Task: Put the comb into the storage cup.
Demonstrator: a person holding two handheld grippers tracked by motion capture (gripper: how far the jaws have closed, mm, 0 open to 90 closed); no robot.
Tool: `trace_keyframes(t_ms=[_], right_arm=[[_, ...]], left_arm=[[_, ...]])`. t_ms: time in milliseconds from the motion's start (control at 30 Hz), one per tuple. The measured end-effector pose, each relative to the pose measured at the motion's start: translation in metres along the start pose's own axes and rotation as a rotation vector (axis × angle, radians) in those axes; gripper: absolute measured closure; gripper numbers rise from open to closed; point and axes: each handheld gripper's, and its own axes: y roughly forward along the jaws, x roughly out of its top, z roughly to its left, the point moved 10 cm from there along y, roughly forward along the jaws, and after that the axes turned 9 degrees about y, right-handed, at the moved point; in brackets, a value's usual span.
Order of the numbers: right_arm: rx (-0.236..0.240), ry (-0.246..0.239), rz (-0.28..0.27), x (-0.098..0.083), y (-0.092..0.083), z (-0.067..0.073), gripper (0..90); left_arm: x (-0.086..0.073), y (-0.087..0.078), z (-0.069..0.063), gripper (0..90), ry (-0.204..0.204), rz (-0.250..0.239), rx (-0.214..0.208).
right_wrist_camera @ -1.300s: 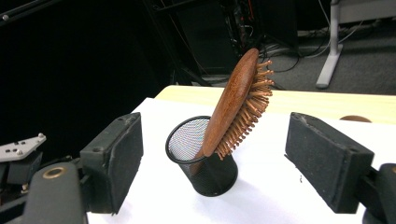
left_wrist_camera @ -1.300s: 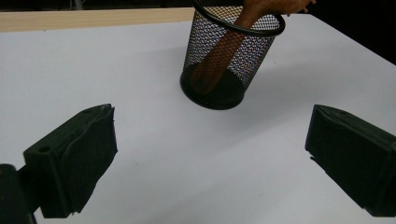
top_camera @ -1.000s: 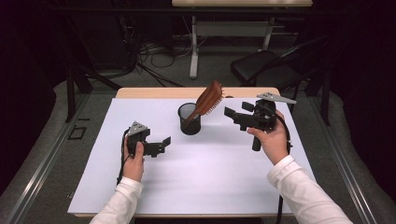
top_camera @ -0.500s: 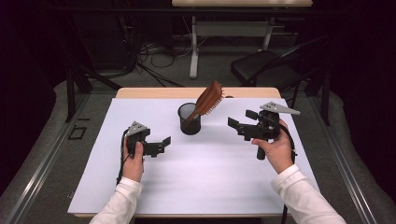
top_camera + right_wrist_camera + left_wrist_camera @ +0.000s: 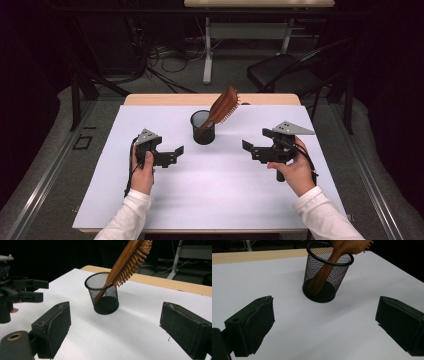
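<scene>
A brown wooden hairbrush (image 5: 224, 104) leans handle-down in the black mesh cup (image 5: 203, 128) at frame centre. Both the left gripper (image 5: 175, 153) and the right gripper (image 5: 248, 148) have released fingers holding nothing, the right's having just been opening.

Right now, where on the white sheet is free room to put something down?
The near half of the sheet is bare, bordered by the left gripper and right gripper. The far left corner, left of the cup, is also free. Around the cup it is crowded: the brush leans out of it to the right.
</scene>
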Motion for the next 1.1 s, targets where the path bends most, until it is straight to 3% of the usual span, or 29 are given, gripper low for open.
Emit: trace_keyframes(t_ms=[367,800,1100], right_arm=[[-0.005,-0.036,0.029,-0.022,-0.006,0.002,8.7],[-0.032,-0.072,0.03,-0.041,-0.016,-0.002,8.8],[-0.04,-0.061,0.019,-0.052,-0.026,-0.006,8.7]], left_arm=[[0.004,-0.011,-0.011,2.2,0.038,-0.002,-0.035],[-0.003,-0.029,-0.011,2.2,0.077,0.011,-0.053],[-0.007,-0.041,-0.012,2.2,0.1,0.0,-0.079]])
